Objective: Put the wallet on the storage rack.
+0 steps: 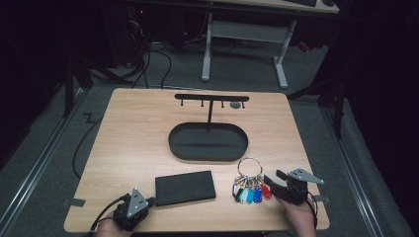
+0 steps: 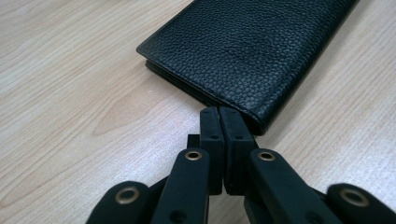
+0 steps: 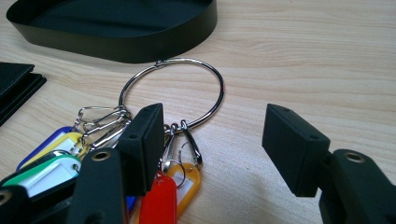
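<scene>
A: Fingertips (image 2: pixel 219 122) of the left gripper (image 1: pixel 132 210) are pressed together, empty, nose right at the near corner of the black wallet (image 2: pixel 252 51).

B: And the right gripper (image 3: pixel 212 149)?

A: Jaws spread wide, nothing between the pads; one pad sits over the clips of the key ring (image 3: pixel 173 93).

B: Which way does the wallet (image 1: pixel 185 187) run?

A: Flat on the table (image 1: pixel 133 138), long axis left to right, stretching from the left gripper toward the coloured tags (image 1: pixel 251 194). Those lie between wallet and right gripper (image 1: pixel 281 183), with the ring (image 1: pixel 250 168) pointing toward the oval tray (image 1: pixel 208 142).

B: So each hand has its own thing nearest.
</scene>
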